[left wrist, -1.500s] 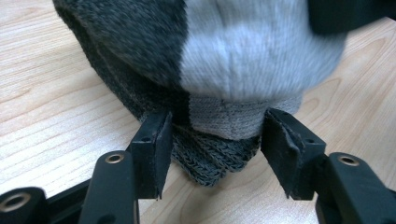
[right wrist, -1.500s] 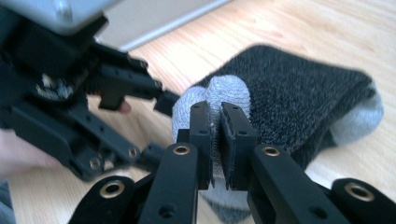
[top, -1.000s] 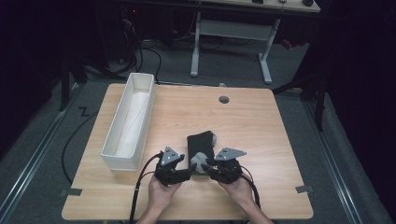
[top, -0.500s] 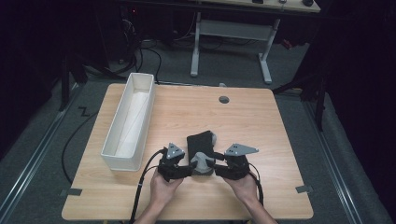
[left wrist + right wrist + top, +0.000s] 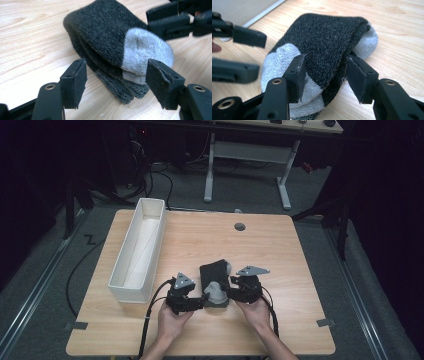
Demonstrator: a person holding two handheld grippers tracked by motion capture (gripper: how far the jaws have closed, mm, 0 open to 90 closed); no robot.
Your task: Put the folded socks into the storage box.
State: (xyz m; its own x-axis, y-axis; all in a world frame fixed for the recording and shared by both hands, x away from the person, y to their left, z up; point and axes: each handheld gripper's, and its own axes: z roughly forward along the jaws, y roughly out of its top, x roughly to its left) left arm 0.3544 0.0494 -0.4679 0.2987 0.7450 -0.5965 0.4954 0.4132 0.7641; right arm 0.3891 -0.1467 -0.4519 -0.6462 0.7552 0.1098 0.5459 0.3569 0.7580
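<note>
Dark workshop surroundings frame a pale wooden table (image 5: 280, 250) with a fine, light grain, standing on grey carpet. Near its front edge lies a folded dark charcoal knitted sock with light grey heel and toe patches (image 5: 215, 282), bundled into a soft, thick roll, with a person's two hands set on either side of it. On the sock's left, the left gripper (image 5: 116, 83), a black two-jaw tool with flat, square, matte pads, has its jaws spread wide; in the left gripper view the sock's ribbed cuff end and grey patch sit between the fingertips (image 5: 77, 80), and clear wood shows between each pad and the fabric, so nothing is pinched. Its jaws have just been opening. On the sock's right, the right gripper (image 5: 324, 75) straddles the bundle; its jaws have just been opening too, and in the right gripper view the pads (image 5: 358, 75) stand close beside the fuzzy dark knit without squeezing it, the left pad lying against the grey patch and the right one at the dark folded edge. Whether that contact is more than a brush I cannot tell. A long, narrow white rectangular bin with smooth walls (image 5: 142, 247) stands along the table's left side, well apart from the sock.
</note>
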